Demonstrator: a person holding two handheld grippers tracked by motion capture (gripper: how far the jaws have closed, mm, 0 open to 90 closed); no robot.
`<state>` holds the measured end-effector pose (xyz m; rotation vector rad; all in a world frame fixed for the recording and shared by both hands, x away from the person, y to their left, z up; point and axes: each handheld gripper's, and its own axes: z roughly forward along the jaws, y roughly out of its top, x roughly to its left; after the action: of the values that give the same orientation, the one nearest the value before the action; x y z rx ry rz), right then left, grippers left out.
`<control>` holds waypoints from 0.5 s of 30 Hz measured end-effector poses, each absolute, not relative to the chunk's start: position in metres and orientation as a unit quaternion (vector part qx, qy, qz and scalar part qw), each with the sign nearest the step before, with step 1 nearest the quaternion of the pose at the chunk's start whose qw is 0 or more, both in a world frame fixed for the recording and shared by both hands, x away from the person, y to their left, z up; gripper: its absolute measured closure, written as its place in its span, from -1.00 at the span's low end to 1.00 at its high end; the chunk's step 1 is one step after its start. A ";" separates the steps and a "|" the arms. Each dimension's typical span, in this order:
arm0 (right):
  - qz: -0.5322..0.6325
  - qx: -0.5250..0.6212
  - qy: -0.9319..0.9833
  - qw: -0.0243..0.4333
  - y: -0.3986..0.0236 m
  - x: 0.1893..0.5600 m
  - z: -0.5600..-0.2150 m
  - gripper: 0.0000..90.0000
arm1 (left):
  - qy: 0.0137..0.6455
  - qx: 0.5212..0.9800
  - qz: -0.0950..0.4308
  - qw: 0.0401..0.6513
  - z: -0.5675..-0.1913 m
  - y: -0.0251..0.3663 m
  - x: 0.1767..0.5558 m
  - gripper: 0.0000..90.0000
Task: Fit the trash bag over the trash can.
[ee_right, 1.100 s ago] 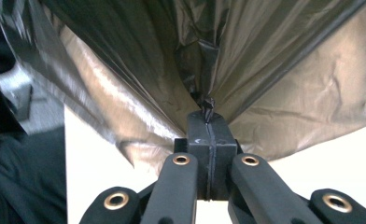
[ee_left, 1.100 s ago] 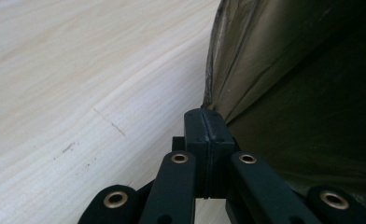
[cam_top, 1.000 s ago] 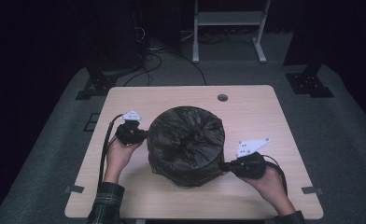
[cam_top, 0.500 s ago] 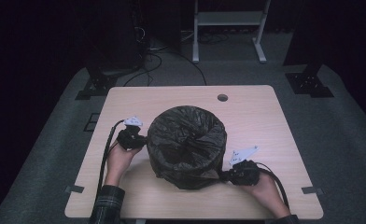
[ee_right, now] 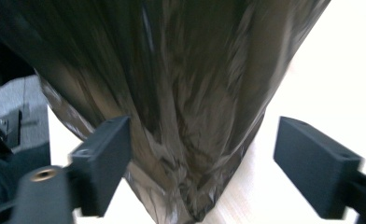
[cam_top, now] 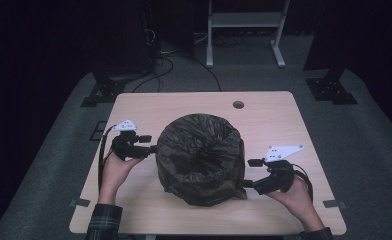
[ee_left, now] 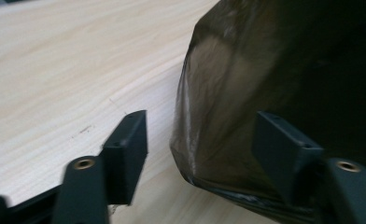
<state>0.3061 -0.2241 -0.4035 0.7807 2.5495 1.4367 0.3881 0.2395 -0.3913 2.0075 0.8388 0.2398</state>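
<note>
Left tool (cam_top: 150, 143), right tool (cam_top: 247, 173) just opened, flanking black bag (cam_top: 201, 157).

We see a pale wooden desk (cam_top: 149, 107) with rounded corners, standing on a grey carpeted floor (cam_top: 59, 165). A round cable hole (cam_top: 238, 104) sits near its far edge. A black plastic bag (cam_top: 201, 157), open at the top, rests directly on the desk, near the middle and toward the near side.
</note>
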 end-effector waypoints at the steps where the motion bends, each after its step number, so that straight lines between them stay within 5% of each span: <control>1: 0.480 0.257 0.837 0.059 -0.227 0.306 -0.399 -0.63 | 0.339 0.817 0.096 0.457 -0.391 0.240 0.386 -0.40; 10: 0.491 0.223 0.837 0.092 -0.226 0.301 -0.358 -0.77 | 0.319 0.843 0.127 0.414 -0.398 0.251 0.353 -0.99; 15: 0.503 0.205 0.833 0.104 -0.221 0.302 -0.336 -0.78 | 0.309 0.848 0.123 0.412 -0.405 0.259 0.336 -1.00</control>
<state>0.3024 -0.2212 -0.3355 0.6043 2.4582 1.4832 0.3364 0.2595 -0.4047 2.1348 0.7776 0.3095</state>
